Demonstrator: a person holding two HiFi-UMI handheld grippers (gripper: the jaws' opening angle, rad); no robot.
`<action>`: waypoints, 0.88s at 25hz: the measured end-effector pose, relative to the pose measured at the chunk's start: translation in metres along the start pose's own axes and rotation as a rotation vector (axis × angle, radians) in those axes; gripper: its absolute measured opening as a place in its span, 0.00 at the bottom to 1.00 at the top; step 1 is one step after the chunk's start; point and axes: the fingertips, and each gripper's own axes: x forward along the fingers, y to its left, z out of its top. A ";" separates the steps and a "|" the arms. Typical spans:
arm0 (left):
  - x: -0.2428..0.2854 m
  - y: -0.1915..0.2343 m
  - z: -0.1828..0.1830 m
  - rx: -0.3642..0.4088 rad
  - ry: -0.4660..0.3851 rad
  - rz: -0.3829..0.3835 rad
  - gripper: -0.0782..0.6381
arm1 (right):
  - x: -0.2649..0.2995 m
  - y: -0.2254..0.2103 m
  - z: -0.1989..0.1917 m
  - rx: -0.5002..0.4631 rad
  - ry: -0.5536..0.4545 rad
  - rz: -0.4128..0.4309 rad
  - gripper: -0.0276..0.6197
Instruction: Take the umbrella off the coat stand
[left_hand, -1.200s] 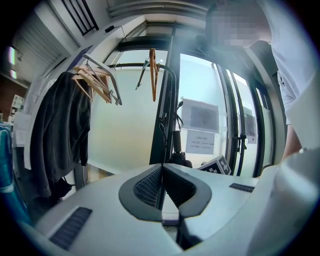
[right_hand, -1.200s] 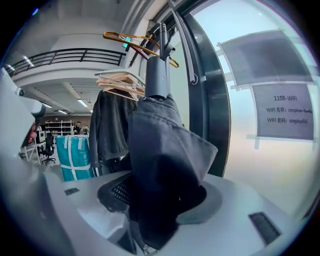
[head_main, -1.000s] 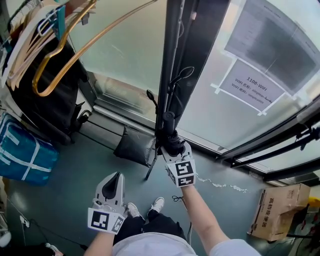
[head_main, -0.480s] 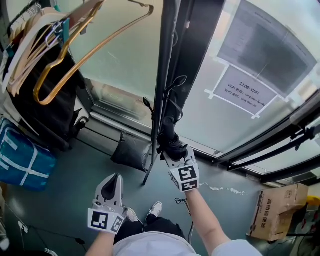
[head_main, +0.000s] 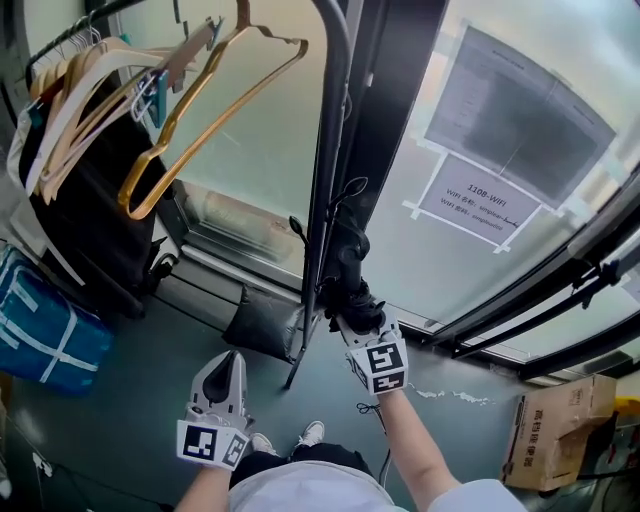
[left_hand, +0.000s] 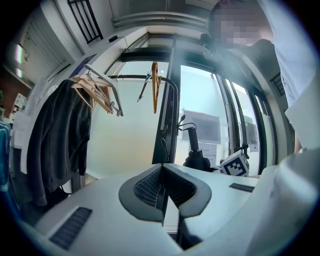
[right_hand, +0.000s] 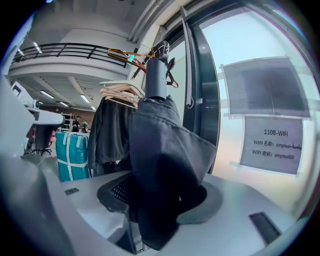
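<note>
A folded black umbrella (head_main: 347, 262) stands upright beside the black coat stand pole (head_main: 327, 150), its thin wrist strap (head_main: 352, 188) looped up near the pole. My right gripper (head_main: 357, 308) is shut on the umbrella's bunched fabric from below. In the right gripper view the dark fabric (right_hand: 162, 155) fills the gap of the right gripper (right_hand: 155, 200), and the handle (right_hand: 156, 75) rises above it. My left gripper (head_main: 232, 360) hangs lower left, shut and empty. In the left gripper view the left gripper (left_hand: 162, 186) has its pads pressed together, with the umbrella (left_hand: 196, 152) ahead.
Wooden hangers (head_main: 150, 110) and a dark coat (head_main: 85, 220) hang on a rail at the left, above a blue bag (head_main: 45, 335). A dark pouch (head_main: 262, 322) lies at the stand's foot. A glass wall with a paper notice (head_main: 478, 208) stands behind; a cardboard box (head_main: 545, 430) sits right.
My right gripper has risen along the pole, carrying the umbrella up with it. The left gripper has lifted slightly and stays shut.
</note>
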 end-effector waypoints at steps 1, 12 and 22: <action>0.000 0.001 0.001 0.000 -0.003 0.002 0.15 | -0.001 -0.001 0.001 -0.002 0.001 -0.002 0.40; -0.001 0.016 0.010 0.011 -0.038 0.027 0.15 | -0.009 -0.017 0.023 -0.030 -0.015 -0.038 0.41; 0.000 0.027 0.012 0.006 -0.039 0.039 0.15 | -0.009 -0.031 0.059 -0.025 -0.077 -0.058 0.41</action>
